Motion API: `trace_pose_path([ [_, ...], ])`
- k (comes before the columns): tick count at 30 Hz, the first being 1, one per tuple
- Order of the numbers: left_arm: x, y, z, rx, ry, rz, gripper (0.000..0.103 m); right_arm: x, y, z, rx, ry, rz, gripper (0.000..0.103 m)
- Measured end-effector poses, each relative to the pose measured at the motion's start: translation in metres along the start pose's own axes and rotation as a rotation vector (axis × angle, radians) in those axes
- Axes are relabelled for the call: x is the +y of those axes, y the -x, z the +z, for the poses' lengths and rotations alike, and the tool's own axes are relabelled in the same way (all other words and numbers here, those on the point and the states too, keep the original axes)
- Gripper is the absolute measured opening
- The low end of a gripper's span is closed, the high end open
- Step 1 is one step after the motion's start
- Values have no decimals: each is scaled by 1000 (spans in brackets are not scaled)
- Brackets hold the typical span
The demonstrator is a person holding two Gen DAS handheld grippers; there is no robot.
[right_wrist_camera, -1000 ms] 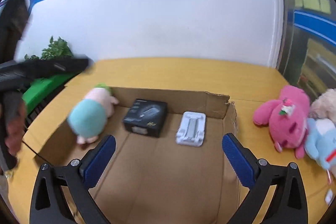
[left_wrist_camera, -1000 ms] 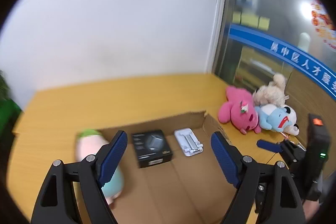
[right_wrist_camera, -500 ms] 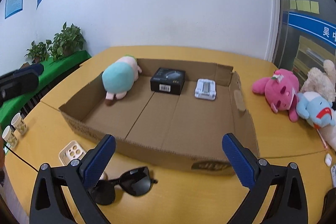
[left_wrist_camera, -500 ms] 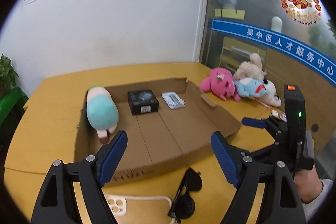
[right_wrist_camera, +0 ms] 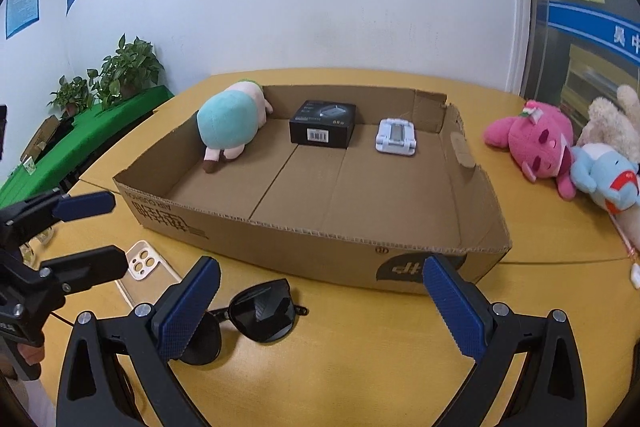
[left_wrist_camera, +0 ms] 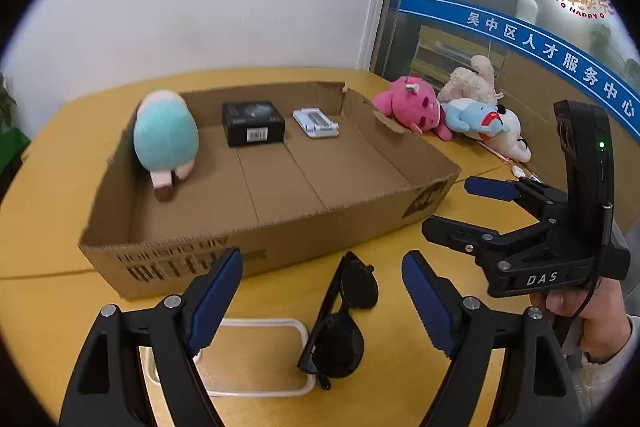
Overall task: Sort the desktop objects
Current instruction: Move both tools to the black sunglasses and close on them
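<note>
A shallow cardboard box (left_wrist_camera: 280, 227) (right_wrist_camera: 320, 233) holds a teal plush (left_wrist_camera: 166, 139) (right_wrist_camera: 230, 123), a black carton (left_wrist_camera: 253, 123) (right_wrist_camera: 324, 123) and a white stand (left_wrist_camera: 316, 122) (right_wrist_camera: 396, 135). In front of the box lie black sunglasses (left_wrist_camera: 344, 323) (right_wrist_camera: 260, 315) and a clear phone case (left_wrist_camera: 256, 359) (right_wrist_camera: 146, 265). My left gripper (left_wrist_camera: 320, 301) (right_wrist_camera: 100, 231) hovers open over the sunglasses and case, gripping nothing. To its right my right gripper (right_wrist_camera: 320, 305) (left_wrist_camera: 456, 207) is open and empty, near the box's front corner.
A pink plush (left_wrist_camera: 408, 103) (right_wrist_camera: 532, 139), a blue plush (left_wrist_camera: 480, 123) (right_wrist_camera: 604, 175) and a beige plush (left_wrist_camera: 472, 83) (right_wrist_camera: 616, 123) lie right of the box on the yellow table (right_wrist_camera: 360, 367). Potted plants (right_wrist_camera: 120, 75) stand on a green surface at far left. A hand (left_wrist_camera: 592, 323) holds the right gripper.
Both grippers drew back from over the box and sank toward the table in front of it. The sunglasses and phone case came into view. Both stayed open.
</note>
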State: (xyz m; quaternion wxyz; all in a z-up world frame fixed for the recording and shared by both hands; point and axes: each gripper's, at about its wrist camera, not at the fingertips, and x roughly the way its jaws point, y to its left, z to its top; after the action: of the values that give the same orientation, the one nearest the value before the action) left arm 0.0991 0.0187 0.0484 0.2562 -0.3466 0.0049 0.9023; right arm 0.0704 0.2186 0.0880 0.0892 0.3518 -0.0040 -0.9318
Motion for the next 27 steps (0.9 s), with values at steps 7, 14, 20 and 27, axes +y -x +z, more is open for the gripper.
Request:
trace_pose_path([
  [7, 18, -18, -31, 90, 92, -101, 80, -15, -20, -37, 115, -116, 155, 103],
  [14, 24, -36, -46, 174, 137, -183, 69, -18, -42, -64, 210, -215, 247, 103],
  [20, 22, -54, -58, 270, 159, -188, 43, -11, -47, -67, 223, -216, 287, 103],
  [27, 27, -62, -63, 312, 121, -196, 27, -15, -47, -55, 216, -100, 354, 103],
])
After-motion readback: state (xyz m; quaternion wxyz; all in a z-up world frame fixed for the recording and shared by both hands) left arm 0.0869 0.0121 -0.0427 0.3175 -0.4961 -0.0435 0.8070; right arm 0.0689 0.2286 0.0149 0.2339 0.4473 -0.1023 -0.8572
